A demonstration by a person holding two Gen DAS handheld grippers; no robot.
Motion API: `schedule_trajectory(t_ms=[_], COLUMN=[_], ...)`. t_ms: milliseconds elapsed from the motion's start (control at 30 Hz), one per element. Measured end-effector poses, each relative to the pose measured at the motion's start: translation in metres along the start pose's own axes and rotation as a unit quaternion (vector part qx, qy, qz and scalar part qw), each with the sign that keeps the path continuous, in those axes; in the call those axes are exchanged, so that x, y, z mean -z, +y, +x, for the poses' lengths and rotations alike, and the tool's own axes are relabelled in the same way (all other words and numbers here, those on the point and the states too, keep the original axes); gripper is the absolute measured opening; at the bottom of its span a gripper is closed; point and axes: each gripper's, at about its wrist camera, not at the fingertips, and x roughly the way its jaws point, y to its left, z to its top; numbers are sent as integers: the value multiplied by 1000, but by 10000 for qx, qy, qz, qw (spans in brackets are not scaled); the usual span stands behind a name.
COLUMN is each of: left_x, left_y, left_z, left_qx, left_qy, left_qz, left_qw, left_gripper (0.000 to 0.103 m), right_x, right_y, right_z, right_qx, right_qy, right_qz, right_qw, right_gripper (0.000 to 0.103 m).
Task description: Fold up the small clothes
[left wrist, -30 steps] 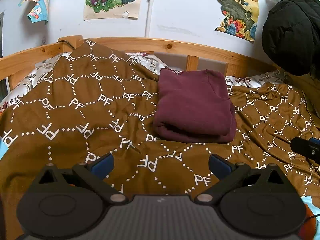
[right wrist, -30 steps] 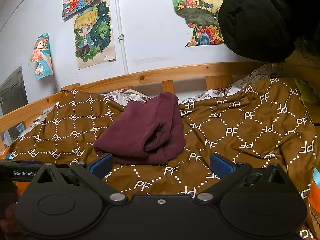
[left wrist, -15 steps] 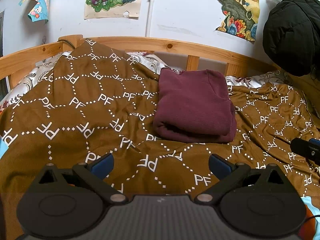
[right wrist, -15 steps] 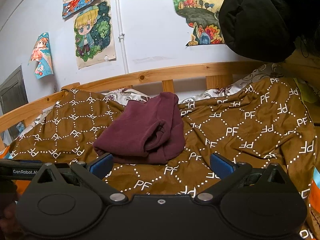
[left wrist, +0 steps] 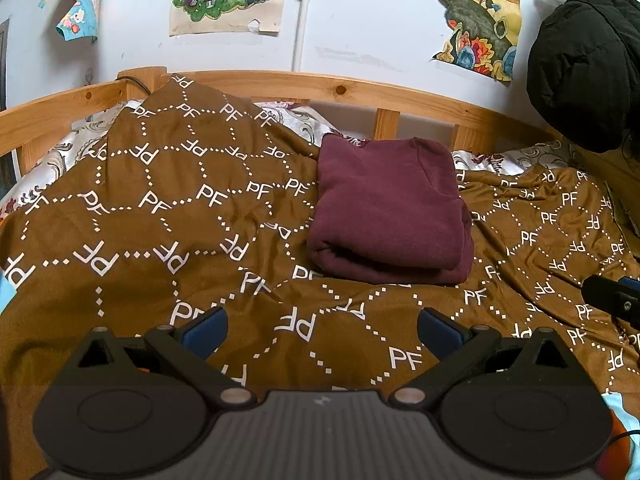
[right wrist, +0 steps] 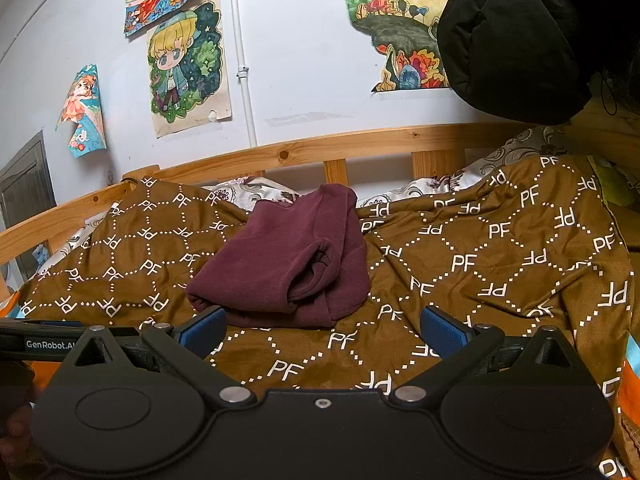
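Note:
A maroon garment point(left wrist: 386, 210) lies folded into a compact rectangle on the brown patterned blanket point(left wrist: 160, 240), toward the back of the bed. It also shows in the right wrist view point(right wrist: 288, 268), with a rolled fold facing the camera. My left gripper point(left wrist: 322, 330) is open and empty, hovering over the blanket short of the garment. My right gripper point(right wrist: 322, 330) is open and empty, just in front of the garment's near edge. The right gripper's tip point(left wrist: 612, 300) shows at the right edge of the left wrist view.
A wooden bed rail point(left wrist: 360, 96) runs along the back against a white wall with posters point(right wrist: 186, 68). A black puffy jacket point(left wrist: 588, 60) hangs at the right. A patterned white sheet point(left wrist: 296, 120) shows behind the blanket.

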Motion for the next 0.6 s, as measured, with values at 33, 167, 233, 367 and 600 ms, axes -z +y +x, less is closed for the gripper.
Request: schedule_trajectory(t_ms=[33, 167, 233, 367, 600], left_x=[0, -4, -5, -5, -6], left_y=[0, -2, -5, -8, -10], left_z=[0, 2, 3, -3, -4], left_qx=[-1, -300, -387, -522, -454], left_qy=[-2, 126, 150, -87, -91], left_qz=[-13, 118, 355, 481, 535], left_qw=[10000, 9994, 9985, 9974, 9975], left_gripper=[102, 102, 102, 102, 102], right_x=[0, 0, 0, 0, 1], right_y=[0, 0, 0, 0, 0], right_z=[0, 0, 0, 0, 1], right_qx=[-1, -1, 0, -5, 1], right_qy=[0, 1, -4, 8, 9], right_qz=[-1, 1, -5, 1, -4], right_qw=[10000, 10000, 10000, 10000, 10000], right_gripper=[102, 102, 103, 102, 103])
